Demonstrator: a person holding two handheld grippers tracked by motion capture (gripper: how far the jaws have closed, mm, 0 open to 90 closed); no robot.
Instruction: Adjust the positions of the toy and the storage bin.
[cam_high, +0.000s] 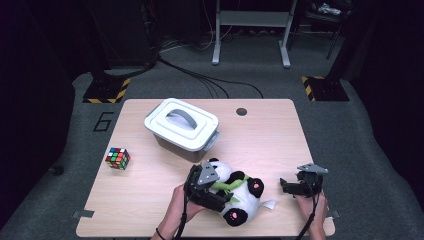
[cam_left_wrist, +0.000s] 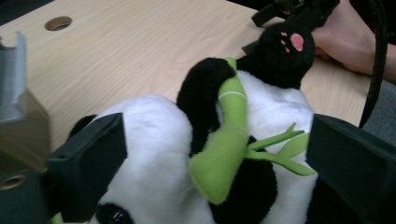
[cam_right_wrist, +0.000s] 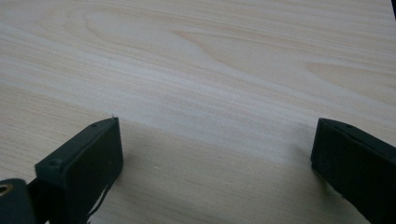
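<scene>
L gripper (cam_high: 216, 192) straddles plush panda (cam_high: 240, 192), jaws wide, not clamped. R gripper (cam_high: 290, 188) splayed over bare table (cam_high: 270, 135). Lidded bin (cam_high: 182, 127) just behind panda; Rubik's cube (cam_high: 117, 158) far left.

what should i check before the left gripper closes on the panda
1. Panda between the left gripper jaws: ok.
2. Left jaws open wide enough: ok.
3. Jaws touching the plush: cannot tell.
4. Right gripper open, nothing between its jaws, over bare table: ok.
5. Box apart from the panda: ok, but close.
6. Cube out of the way: ok.
</scene>
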